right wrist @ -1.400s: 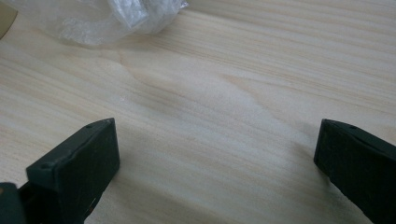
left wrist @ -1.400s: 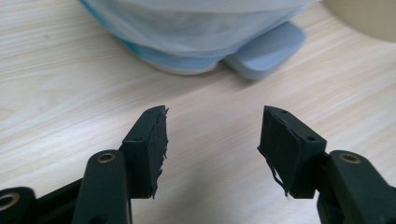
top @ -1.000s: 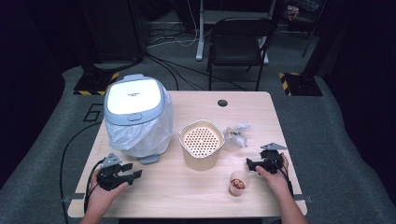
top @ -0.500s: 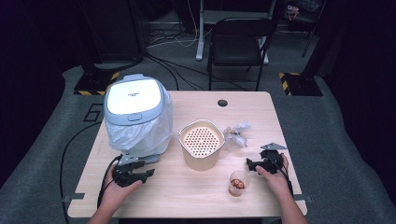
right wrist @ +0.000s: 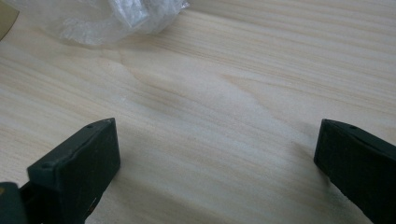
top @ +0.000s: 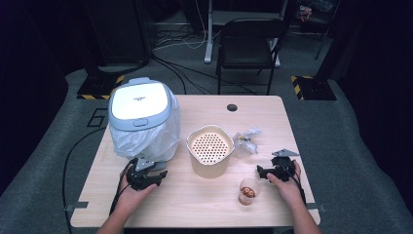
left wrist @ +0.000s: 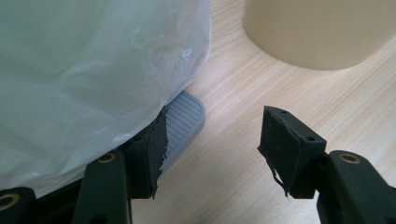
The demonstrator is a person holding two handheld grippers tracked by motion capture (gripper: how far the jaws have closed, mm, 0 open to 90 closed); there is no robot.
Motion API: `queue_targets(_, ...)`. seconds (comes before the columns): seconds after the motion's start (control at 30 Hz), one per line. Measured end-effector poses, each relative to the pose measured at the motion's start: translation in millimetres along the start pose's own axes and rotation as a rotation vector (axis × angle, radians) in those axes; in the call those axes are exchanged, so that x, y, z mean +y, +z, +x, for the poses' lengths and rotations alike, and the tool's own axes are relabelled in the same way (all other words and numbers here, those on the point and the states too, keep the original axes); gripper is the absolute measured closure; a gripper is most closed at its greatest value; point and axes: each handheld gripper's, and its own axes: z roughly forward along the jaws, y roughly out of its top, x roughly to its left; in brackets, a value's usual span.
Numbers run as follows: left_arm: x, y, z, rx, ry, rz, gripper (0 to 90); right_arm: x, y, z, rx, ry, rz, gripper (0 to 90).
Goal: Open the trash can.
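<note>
A pale grey lidded bin (top: 141, 112) lined with a white plastic bag (left wrist: 93, 70) stands on the left of the wooden table (top: 195, 207). My left gripper (top: 159, 174) lies at its base. In the left gripper view the left gripper (left wrist: 215, 116) has one jaw against the bag, beside the bin's grey ribbed pedal (left wrist: 184, 121). Its jaws have just been opening, with bare wood between them. My right gripper (top: 261, 171) rests open at the right, and the right gripper (right wrist: 217, 123) has nothing between its jaws.
A beige tub with a perforated top (top: 209, 151) stands mid-table, its wall (left wrist: 317, 32) just beyond my left jaws. Crumpled clear wrapping (top: 246, 139) lies right of it. A small cup of brown pieces (top: 248, 191) stands near my right gripper. A black chair (top: 248, 41) is behind the table.
My left hand has slid right, towards the foot of the bin, and its jaws stand a little wider. The right hand has kept still.
</note>
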Motion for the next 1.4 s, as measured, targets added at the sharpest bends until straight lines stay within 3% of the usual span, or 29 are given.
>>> queue_targets(0.03,-0.3,1.8,1.4,0.002,0.040,0.016,41.5,0.0,0.0,0.0,0.000,0.000,0.000,0.0)
queue_targets(0.07,-3.3,3.2,-3.8,-0.002,-0.025,-0.001,41.2,0.0,-0.1,0.0,0.000,0.000,0.001,0.0)
queue_targets(0.13,-6.6,4.1,-4.8,0.002,-0.036,-0.025,41.2,0.0,-0.1,-0.1,0.002,0.000,0.001,0.0)
queue_targets(0.2,-7.7,3.3,-3.0,-0.002,-0.021,-0.023,41.3,0.0,-0.1,-0.1,0.002,-0.001,0.000,0.0)
queue_targets(0.23,-6.8,3.1,-0.4,0.016,0.056,-0.019,41.4,0.0,-0.1,-0.1,0.002,-0.001,0.001,0.0)
queue_targets(0.27,-7.4,3.9,-2.9,0.016,0.045,-0.016,41.5,0.0,-0.1,-0.1,0.002,-0.001,0.001,0.0)
queue_targets(0.3,-7.8,4.6,-6.7,0.038,0.084,0.006,41.5,0.0,-0.1,-0.1,0.003,-0.001,0.001,0.0)
queue_targets(0.4,-8.3,6.2,-10.0,0.071,0.120,0.009,41.5,0.0,-0.2,-0.1,0.004,-0.004,0.002,0.0)
queue_targets(0.5,-8.0,6.0,-8.7,0.065,0.119,0.012,41.5,-0.1,0.0,-0.3,0.002,-0.006,0.001,0.0)
queue_targets(0.57,-8.7,6.6,-6.0,0.041,0.075,-0.003,41.6,-0.1,0.0,-0.3,0.002,-0.006,0.001,0.0)
queue_targets(0.7,-8.7,6.3,-3.4,0.037,0.079,-0.007,41.7,-0.1,-0.1,-0.2,0.005,-0.005,0.000,0.0)
queue_targets(0.73,-9.1,6.6,-4.2,0.025,0.062,-0.006,41.7,-0.1,-0.1,-0.3,0.003,-0.006,0.001,0.0)
queue_targets(0.93,-9.4,7.0,-4.3,0.026,0.059,-0.005,41.8,-0.1,0.0,-0.2,0.004,-0.005,0.000,0.0)
queue_targets(1.03,-9.9,7.8,-3.9,0.042,0.091,-0.010,41.9,0.0,-0.1,-0.1,0.004,-0.005,0.001,0.0)
queue_targets(1.07,-9.9,7.8,-3.9,0.042,0.090,-0.009,41.9,0.0,-0.1,-0.2,0.004,-0.005,0.002,0.0)
queue_targets(1.1,-10.3,8.2,-5.1,0.030,0.064,-0.004,41.9,0.0,-0.1,-0.2,0.004,-0.005,0.002,0.0)
queue_targets(1.3,-11.3,9.0,-1.5,0.019,0.075,0.001,42.0,0.0,0.0,-0.3,0.003,-0.006,0.001,0.0)
queue_targets(1.33,-12.3,10.5,-2.9,0.015,0.048,-0.005,42.0,0.0,0.0,-0.3,0.003,-0.006,0.001,0.0)
queue_targets(1.37,-11.9,10.1,-1.2,0.023,0.075,0.007,42.0,0.0,0.0,-0.3,0.002,-0.007,0.002,0.0)
queue_targets(1.4,-12.5,11.3,-1.9,0.011,0.062,0.013,42.0,0.0,0.0,-0.3,0.002,-0.007,0.002,0.0)
